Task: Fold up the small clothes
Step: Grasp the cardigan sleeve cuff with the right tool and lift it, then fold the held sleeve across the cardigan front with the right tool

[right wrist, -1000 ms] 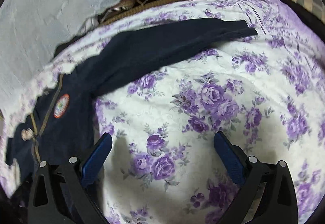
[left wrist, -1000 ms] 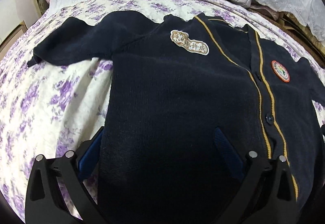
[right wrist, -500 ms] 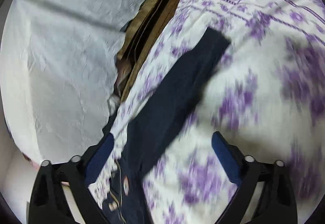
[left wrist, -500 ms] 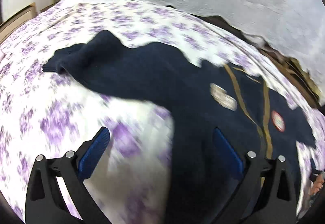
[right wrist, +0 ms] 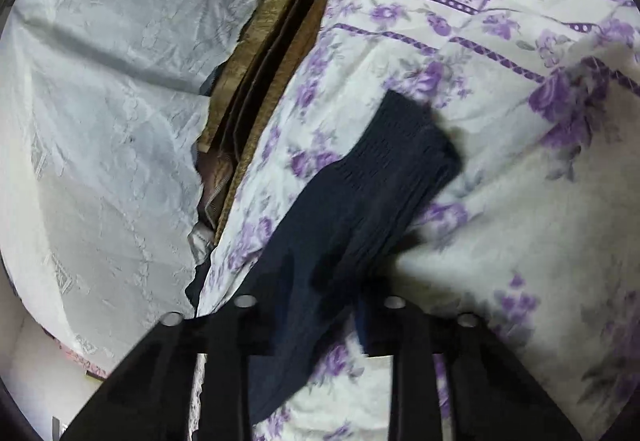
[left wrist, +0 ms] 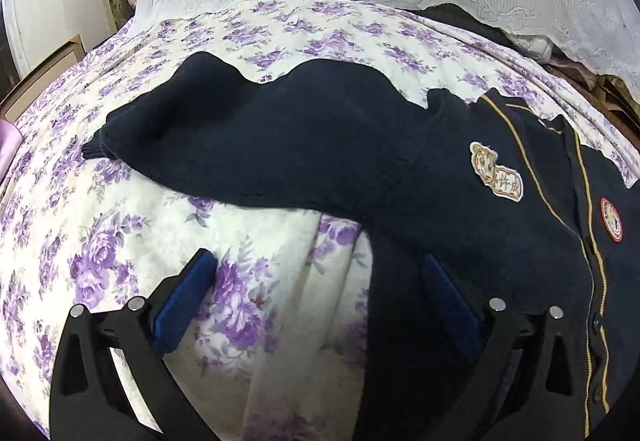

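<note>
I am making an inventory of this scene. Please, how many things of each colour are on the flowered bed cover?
Navy: 1, the cardigan, lying on the bed cover.
Cream: 1, its name patch.
Red-rimmed: 1, its round badge.
Total: 3.

My navy knitted cardigan [left wrist: 320,145] looks matt and ribbed at its cuff [right wrist: 404,145]; the purple-flowered cotton bedsheet [left wrist: 120,241] lies smooth beneath.

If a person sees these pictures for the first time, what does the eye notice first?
First, the dark navy knitted cardigan with thin yellow stripes, lying on the white bedspread with purple flowers. Next, its two sewn badges, a cream name patch and a round red-rimmed emblem, near the buttons. In the right wrist view, the right gripper has its jaws closing on the ribbed sleeve.
</note>
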